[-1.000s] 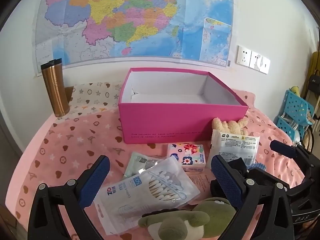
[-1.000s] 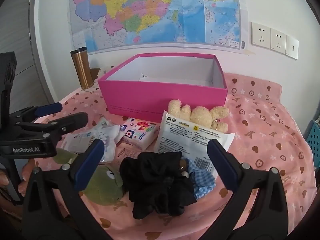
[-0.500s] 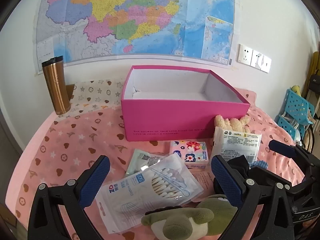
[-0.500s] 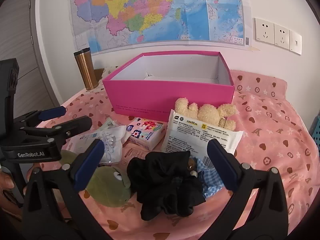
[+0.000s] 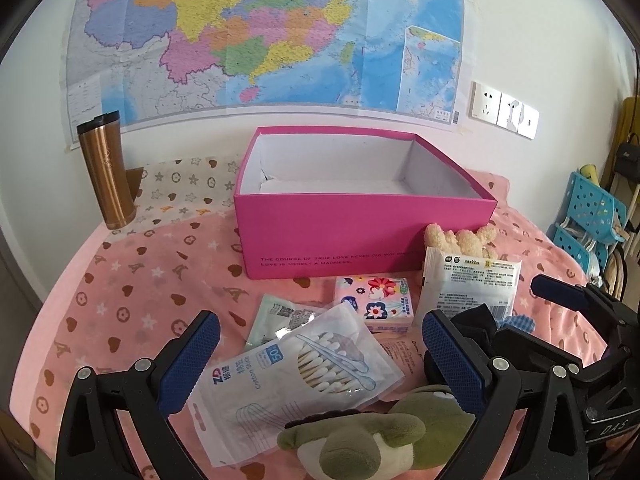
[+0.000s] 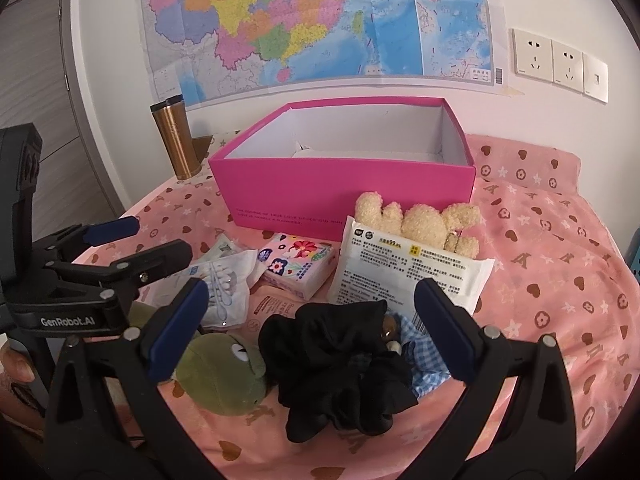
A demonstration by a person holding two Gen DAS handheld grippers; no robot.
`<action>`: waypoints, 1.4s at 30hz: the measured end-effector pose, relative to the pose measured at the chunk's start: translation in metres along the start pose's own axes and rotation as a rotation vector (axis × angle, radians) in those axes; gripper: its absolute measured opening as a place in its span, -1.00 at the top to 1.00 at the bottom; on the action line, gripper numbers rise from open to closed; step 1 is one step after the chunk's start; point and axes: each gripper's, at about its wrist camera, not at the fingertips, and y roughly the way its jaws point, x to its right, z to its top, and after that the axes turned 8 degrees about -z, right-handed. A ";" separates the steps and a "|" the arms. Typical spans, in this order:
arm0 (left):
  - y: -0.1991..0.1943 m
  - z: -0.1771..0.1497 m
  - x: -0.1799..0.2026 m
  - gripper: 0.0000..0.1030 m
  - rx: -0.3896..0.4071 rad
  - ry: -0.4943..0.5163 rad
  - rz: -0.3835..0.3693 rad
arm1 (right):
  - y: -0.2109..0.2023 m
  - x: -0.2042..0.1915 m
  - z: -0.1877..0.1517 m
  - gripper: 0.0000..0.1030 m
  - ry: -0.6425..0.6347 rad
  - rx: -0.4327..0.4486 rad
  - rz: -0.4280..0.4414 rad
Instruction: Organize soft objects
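An open pink box (image 5: 360, 224) (image 6: 344, 196) stands at the back of the pink cloth. In front lie a cotton swab bag (image 5: 296, 376), a floral tissue pack (image 5: 376, 300) (image 6: 300, 266), a white wipes pack (image 5: 472, 284) (image 6: 404, 268), a cream plush (image 5: 460, 238) (image 6: 420, 222), a green frog plush (image 5: 372, 436) (image 6: 224, 372) and a black scrunchie (image 6: 344, 360). My left gripper (image 5: 320, 364) is open above the swab bag. My right gripper (image 6: 308, 332) is open above the scrunchie. Both are empty.
A copper tumbler (image 5: 106, 170) (image 6: 176, 138) stands at the back left by the wall. A blue checked cloth (image 6: 424, 364) lies under the scrunchie. A blue basket rack (image 5: 588, 216) stands to the right. A map hangs on the wall.
Both grippers have drawn back and risen slightly, so the box and items sit a little farther and lower in view. Nothing was grasped.
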 end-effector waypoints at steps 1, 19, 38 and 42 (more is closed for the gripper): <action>0.000 0.000 0.000 -0.99 0.000 0.000 0.000 | 0.000 0.000 0.000 -1.00 0.001 -0.001 0.003; 0.005 0.000 -0.006 -0.99 -0.005 -0.011 -0.001 | 0.007 -0.002 -0.002 -1.00 0.008 -0.025 0.049; -0.013 -0.018 -0.064 -0.99 -0.018 -0.060 -0.057 | 0.031 -0.025 -0.002 -0.45 -0.068 -0.129 0.235; -0.003 -0.026 -0.084 -0.98 -0.061 -0.110 -0.086 | 0.058 -0.040 0.005 -0.29 -0.115 -0.207 0.272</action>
